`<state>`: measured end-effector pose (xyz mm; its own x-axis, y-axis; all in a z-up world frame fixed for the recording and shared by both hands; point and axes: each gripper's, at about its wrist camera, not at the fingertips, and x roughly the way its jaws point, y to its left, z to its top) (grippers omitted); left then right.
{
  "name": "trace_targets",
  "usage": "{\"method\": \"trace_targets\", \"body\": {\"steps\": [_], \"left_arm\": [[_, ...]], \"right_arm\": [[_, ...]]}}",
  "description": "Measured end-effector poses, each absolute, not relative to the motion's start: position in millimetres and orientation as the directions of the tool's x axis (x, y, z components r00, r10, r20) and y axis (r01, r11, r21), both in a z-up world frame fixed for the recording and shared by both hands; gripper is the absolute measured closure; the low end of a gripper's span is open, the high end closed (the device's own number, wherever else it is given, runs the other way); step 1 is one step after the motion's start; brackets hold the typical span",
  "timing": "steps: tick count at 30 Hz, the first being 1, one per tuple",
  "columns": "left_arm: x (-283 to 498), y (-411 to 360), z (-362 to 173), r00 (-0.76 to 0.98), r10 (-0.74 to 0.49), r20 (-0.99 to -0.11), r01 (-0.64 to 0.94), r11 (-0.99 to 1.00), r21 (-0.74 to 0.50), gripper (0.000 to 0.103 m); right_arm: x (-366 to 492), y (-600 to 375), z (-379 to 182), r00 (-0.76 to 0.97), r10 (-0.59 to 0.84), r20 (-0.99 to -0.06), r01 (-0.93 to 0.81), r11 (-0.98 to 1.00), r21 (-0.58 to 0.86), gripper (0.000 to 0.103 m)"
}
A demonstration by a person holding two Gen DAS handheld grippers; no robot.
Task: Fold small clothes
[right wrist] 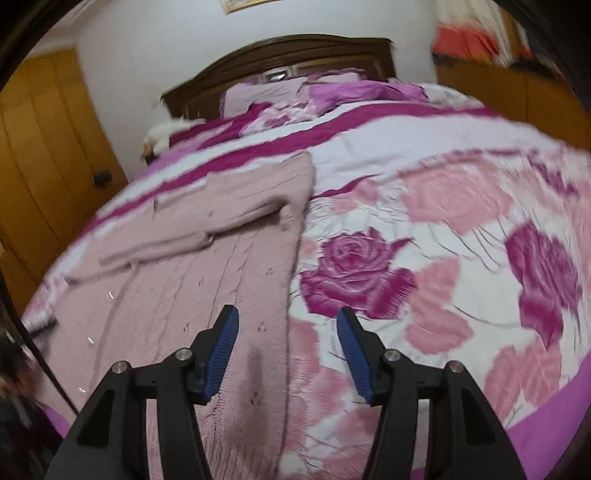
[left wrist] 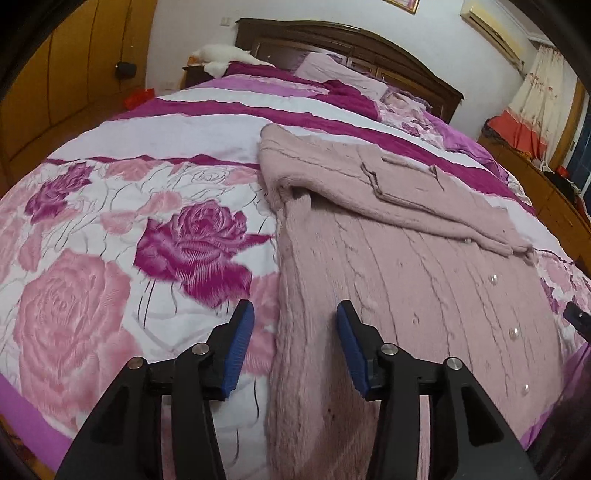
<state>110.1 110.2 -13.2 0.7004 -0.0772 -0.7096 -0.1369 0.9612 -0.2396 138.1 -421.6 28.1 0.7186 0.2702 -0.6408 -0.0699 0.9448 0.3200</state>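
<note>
A dusty-pink cable-knit cardigan [left wrist: 406, 266] with pearl buttons [left wrist: 514, 334] lies flat on the rose-print duvet [left wrist: 110, 229], sleeves folded across its upper part toward 12 o'clock. The left gripper [left wrist: 295, 343] hangs over the cardigan's left edge, jaws apart, gripping nothing. The right gripper [right wrist: 288, 350] hangs over the right edge at 6 o'clock, jaws wider and empty. No readable writing shows.

Before me: bed [left wrist: 110, 155] under rose-print quilt [left wrist: 177, 243], dark wooden headboard [left wrist: 354, 40] far, white wall [left wrist: 192, 37] behind. Orange wardrobe doors [left wrist: 74, 66] left. Curtain [left wrist: 535, 92], air conditioner [left wrist: 491, 29] far right.
</note>
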Motion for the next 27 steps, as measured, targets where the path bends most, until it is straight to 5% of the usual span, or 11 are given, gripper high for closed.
{"method": "trace_targets", "body": {"steps": [7,16,22,27], "left_arm": [[79.5,114.1,-24.3,0.724,-0.213,-0.656,-0.071,0.923,-0.379,0.056],[55.0,105.1,-23.1,0.697,-0.235,-0.678,-0.052,0.926,-0.374,0.056],[34.7,111.5,-31.4,0.598,-0.551,-0.581,0.051,0.750,-0.659,0.056],[49.6,109.5,-36.4,0.572,-0.611,-0.547,0.052,0.693,-0.719,0.056]], "right_arm": [[123.2,-449.4,-1.0,0.659,0.338,-0.672,-0.062,0.915,0.399,0.037],[90.1,-455.0,-18.1,0.654,0.457,-0.603,-0.119,0.849,0.514,0.036],[80.1,-455.6,-34.7,0.634,0.605,-0.481,-0.125,0.694,0.709,0.036],[93.4,-435.5,-38.7,0.577,0.657,-0.485,-0.183,0.683,0.708,0.034]]}}
